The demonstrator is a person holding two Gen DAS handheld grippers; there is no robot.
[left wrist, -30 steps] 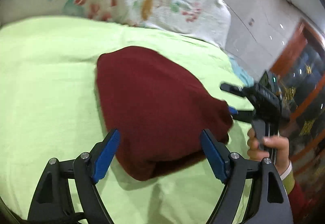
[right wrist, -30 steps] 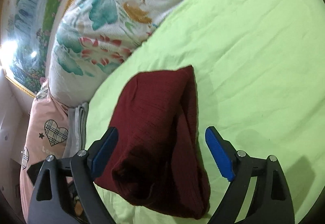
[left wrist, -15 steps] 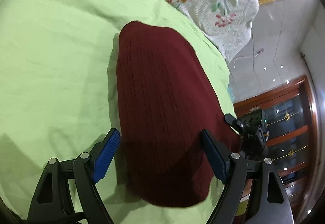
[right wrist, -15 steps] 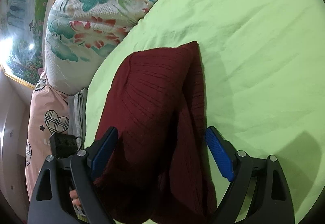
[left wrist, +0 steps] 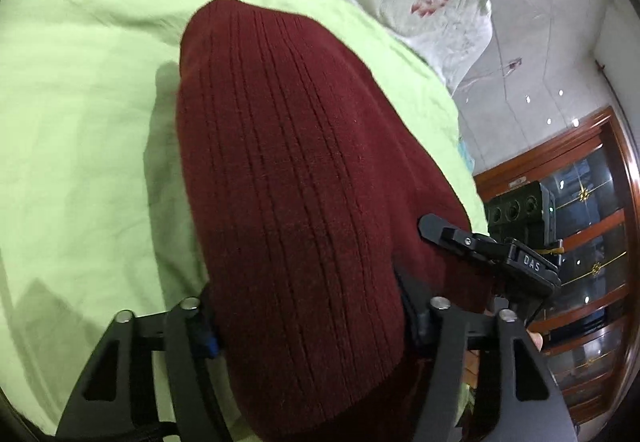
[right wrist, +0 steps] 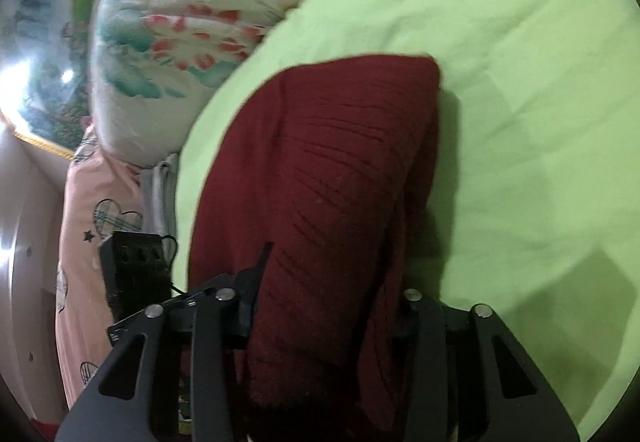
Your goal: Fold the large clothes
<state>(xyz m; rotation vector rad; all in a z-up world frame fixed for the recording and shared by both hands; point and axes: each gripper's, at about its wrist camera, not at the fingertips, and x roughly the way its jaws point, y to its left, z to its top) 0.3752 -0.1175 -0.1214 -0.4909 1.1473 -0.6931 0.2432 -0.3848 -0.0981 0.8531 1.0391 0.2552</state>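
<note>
1. Lay folded into a thick, long bundle on the green sheet [left wrist: 80,101]: the dark red sweater [left wrist: 304,169], from the upper middle of both views down to the lower edge.
2. Left gripper [left wrist: 308,322], at the lower edge of the frame: kept jaws well apart, with the bundle filling the whole gap. Could not tell if really pinched, pads being hidden under fabric.
3. Right gripper [right wrist: 324,318]: looked much the same, jaws apart around the near end of the bundle (true grip not to be judged here either).
4. Seemed to be the moment of taking the near end for one more fold. Needed, probably: to catch all layers together, to keep both grippers level, to lay edge onto edge without twisting.
5. Showed a ribbed knit, soft and heavy, with rounded corners; likely to sag and slip. Sheet thin and lightly wrinkled; floral quilt [right wrist: 168,41] puffy, at upper left.
</note>
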